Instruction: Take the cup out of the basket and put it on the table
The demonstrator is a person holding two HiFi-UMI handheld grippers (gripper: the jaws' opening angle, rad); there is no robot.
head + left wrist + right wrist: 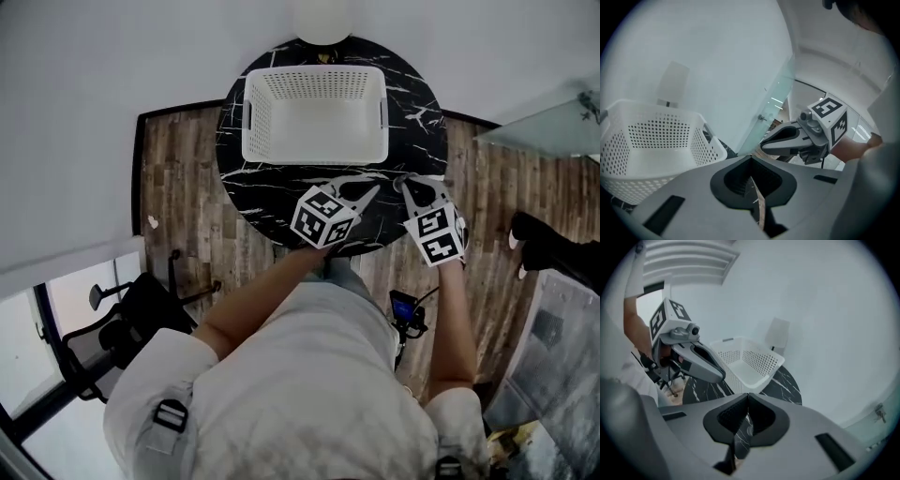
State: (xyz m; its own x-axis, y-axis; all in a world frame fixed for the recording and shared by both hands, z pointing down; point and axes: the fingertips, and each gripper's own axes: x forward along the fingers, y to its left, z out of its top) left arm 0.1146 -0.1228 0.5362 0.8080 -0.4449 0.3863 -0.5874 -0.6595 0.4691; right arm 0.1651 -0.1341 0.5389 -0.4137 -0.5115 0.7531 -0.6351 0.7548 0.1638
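Observation:
A white perforated basket [314,75] stands at the back of the round black marble table [412,122]. I see no cup in it; its floor looks bare. Just beyond it is a white round tapered object [322,19], also seen in the right gripper view [778,333]; whether it is the cup I cannot tell. My left gripper [375,190] and right gripper [400,180] hover over the table's near edge with their tips close together, both shut and holding nothing. The basket [656,140] lies left of the left gripper [751,159] and ahead of the right gripper [748,395].
Wood flooring surrounds the table. A black office chair [112,319] stands at the lower left. A glass panel [544,127] and a dark object [544,244] are on the right. A white wall runs behind the table.

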